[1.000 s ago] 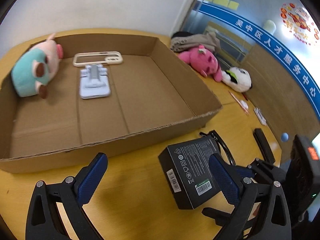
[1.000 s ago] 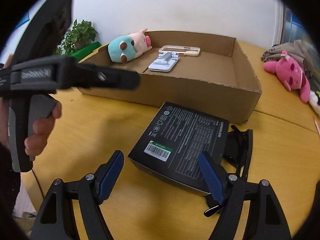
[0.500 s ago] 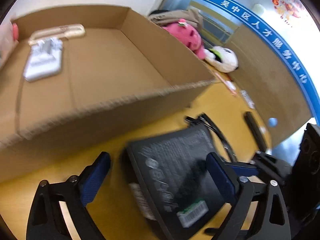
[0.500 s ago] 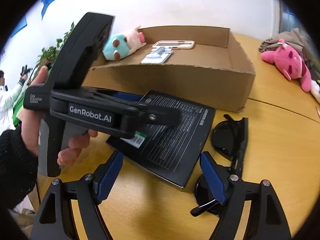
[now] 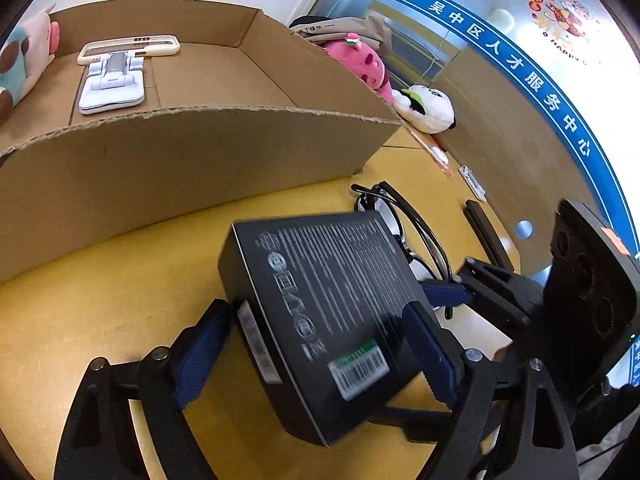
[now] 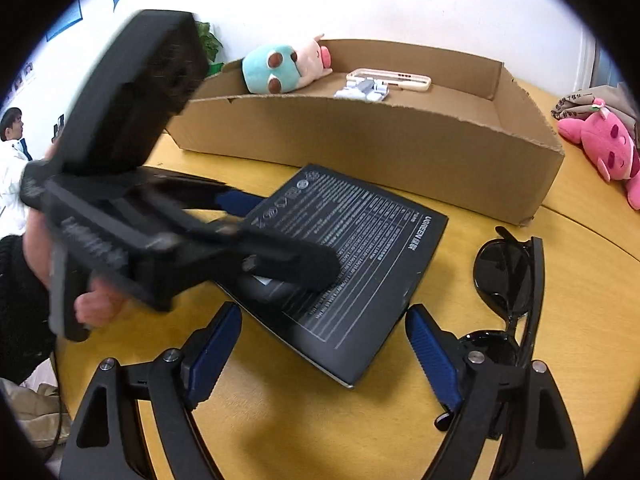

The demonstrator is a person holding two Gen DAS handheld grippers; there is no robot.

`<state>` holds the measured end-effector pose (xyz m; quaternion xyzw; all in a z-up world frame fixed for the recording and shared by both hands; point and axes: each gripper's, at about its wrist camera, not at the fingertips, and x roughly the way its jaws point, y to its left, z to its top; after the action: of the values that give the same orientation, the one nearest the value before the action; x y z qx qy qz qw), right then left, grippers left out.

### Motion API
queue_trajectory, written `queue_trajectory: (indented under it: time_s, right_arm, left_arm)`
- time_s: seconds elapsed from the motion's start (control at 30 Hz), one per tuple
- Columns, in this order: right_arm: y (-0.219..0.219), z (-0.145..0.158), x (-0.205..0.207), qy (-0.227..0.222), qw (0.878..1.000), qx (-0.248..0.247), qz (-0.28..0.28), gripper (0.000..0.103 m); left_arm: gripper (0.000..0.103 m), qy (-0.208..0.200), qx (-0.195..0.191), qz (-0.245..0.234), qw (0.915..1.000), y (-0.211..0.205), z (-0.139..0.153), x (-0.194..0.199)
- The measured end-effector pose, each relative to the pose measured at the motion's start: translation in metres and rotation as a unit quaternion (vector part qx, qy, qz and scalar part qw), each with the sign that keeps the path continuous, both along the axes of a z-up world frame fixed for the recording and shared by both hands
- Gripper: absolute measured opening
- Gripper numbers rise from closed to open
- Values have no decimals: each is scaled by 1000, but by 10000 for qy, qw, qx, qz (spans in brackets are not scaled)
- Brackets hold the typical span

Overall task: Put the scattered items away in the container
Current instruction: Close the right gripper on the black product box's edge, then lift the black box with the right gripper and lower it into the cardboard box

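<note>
Black and flat, the product box lies on the yellow wooden table in front of the cardboard container, between the blue pads of the left gripper. The pads stand at its two long sides, the left one touching; whether they press it I cannot tell. On its top the right view shows white print and the word "UGREEN"; a green barcode sticker sits at the box's 5 o'clock corner in the left view, blurred. The right gripper is wide open over the near edge of the box and holds nothing. Folded black sunglasses lie just beside the box at 3 o'clock, partly hidden behind the right finger. Inside the container are a plush toy, a white phone stand and a beige phone case; its front half is free. On the wall a blue band carries "吴中区人才服务中心".
</note>
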<state>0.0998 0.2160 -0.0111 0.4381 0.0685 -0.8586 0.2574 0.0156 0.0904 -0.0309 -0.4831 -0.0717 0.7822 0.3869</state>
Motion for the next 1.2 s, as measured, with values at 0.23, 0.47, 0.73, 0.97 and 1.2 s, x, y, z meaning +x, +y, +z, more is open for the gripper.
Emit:
queue_trajectory:
  time_s: [0.23,0.47,0.73,0.97,1.2]
  right_arm:
    - [-12,-4,-4,181,9992,323,-134,85]
    - [-20,7,5,444,9981,358,-249,79]
    - [-36,42,11,844,9960,283,-92,76]
    - [-53,82,9,1289,9915,157,46,75]
    - [-77,106,-13,1415,9896,147,219,75]
  left_arm:
    - [85,-175,29,164,9997,-4,0,0]
    - [80,-137,114,375,9991,-21,11,12]
    - [79,250,143,649,9975,-47,52,25]
    - [79,807,31,798,9935,-64,99,23]
    - [79,1072,-27,1001,9892,-91,126,6]
